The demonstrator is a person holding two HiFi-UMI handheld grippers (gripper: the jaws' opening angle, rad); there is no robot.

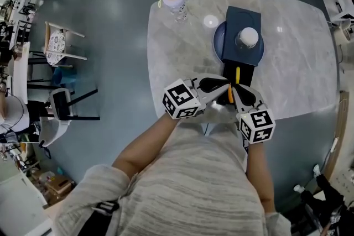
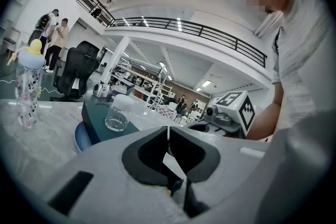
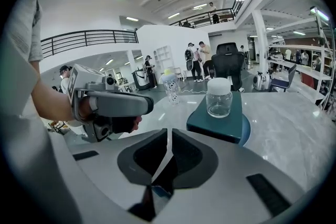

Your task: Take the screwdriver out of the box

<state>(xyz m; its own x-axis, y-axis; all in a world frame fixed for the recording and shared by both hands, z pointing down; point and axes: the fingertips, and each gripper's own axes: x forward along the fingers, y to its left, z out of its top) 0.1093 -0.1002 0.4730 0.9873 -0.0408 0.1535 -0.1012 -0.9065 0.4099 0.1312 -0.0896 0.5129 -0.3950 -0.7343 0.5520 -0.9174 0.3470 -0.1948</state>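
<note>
A screwdriver [image 1: 237, 75] with a yellow handle lies in a narrow black box [image 1: 229, 69] near the table's front edge. An orange part shows just below it, between the two grippers. My left gripper [image 1: 223, 87] reaches in from the left and my right gripper [image 1: 235, 91] from the right, their tips almost meeting over the box's near end. In the left gripper view the left gripper [image 2: 168, 131] has its jaws shut with nothing between them. The right gripper [image 3: 169, 135] is also shut and holds nothing. The screwdriver is hidden in both gripper views.
Behind the black box a dark teal box [image 1: 244, 22] rests on a blue plate [image 1: 218, 40], with a glass jar [image 1: 248, 37] on top. A bottle with a yellow cap [image 1: 174, 0] stands at the marble table's [image 1: 293, 63] far left. Chairs stand on the floor to the left.
</note>
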